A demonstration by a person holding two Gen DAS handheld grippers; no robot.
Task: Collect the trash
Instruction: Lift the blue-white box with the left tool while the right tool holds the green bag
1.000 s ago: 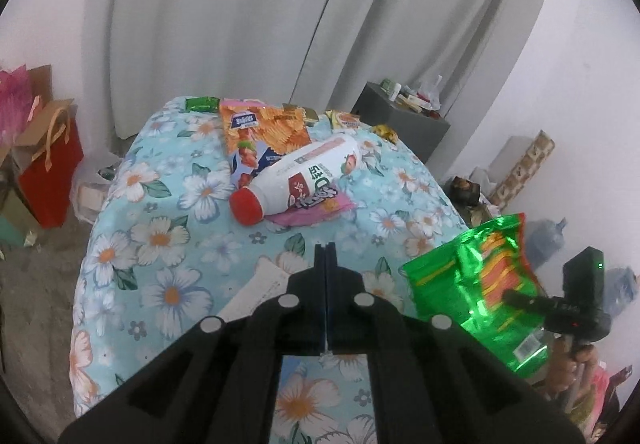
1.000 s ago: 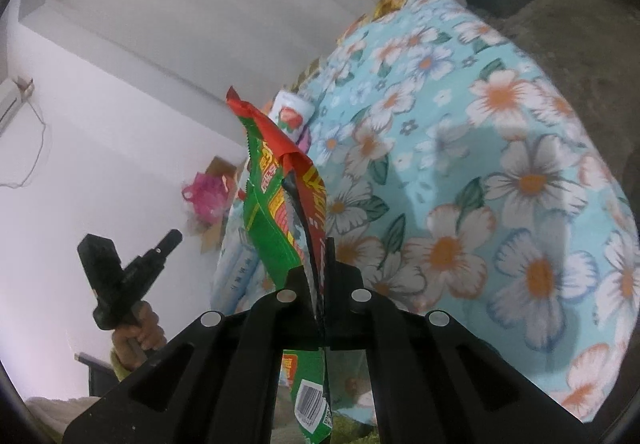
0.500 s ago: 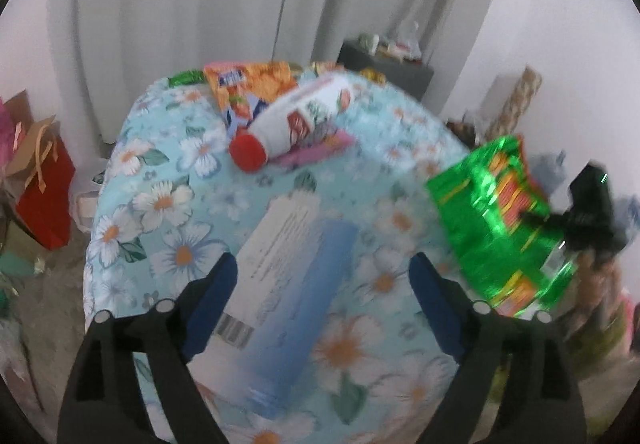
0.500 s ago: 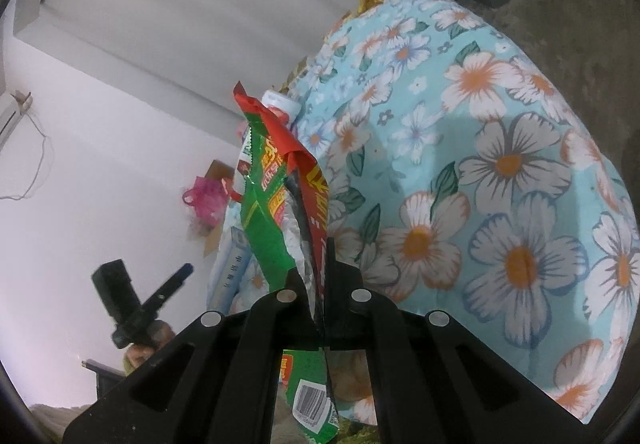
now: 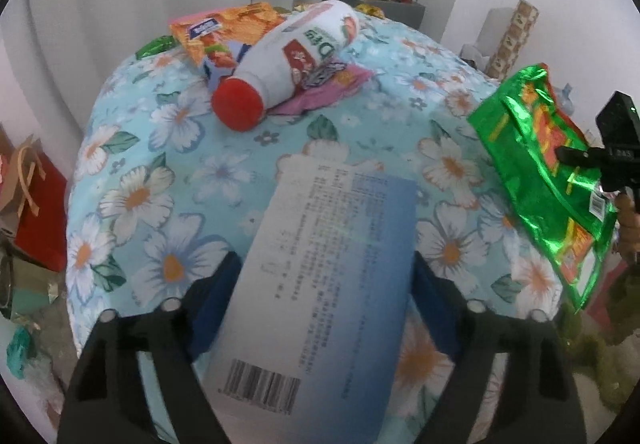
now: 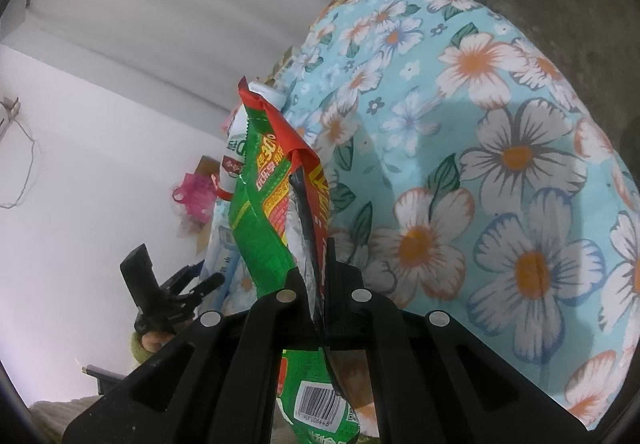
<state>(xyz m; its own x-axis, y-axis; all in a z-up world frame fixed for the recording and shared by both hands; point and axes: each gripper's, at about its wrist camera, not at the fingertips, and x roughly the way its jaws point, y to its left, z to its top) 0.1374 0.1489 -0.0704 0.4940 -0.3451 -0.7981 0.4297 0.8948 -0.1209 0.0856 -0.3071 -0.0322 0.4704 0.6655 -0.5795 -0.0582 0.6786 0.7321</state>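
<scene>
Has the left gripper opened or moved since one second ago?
Yes. The left gripper opened and advanced toward the white bottle, now straddling the blue-white packet.

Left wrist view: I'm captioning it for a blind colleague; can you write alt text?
An open left hand-held gripper straddles a blue-and-white packet on a floral tablecloth. Beyond lie a red-capped white bottle and an orange snack bag; a green wrapper hangs at right.

The green wrapper [image 5: 540, 180] was glossy, crinkled foil. The blue-white packet [image 5: 320, 284] looked like smooth, matt plastic film. The floral tablecloth [image 5: 168, 172] was soft matt cloth; the bottle [image 5: 288, 64] was smooth plastic.
</scene>
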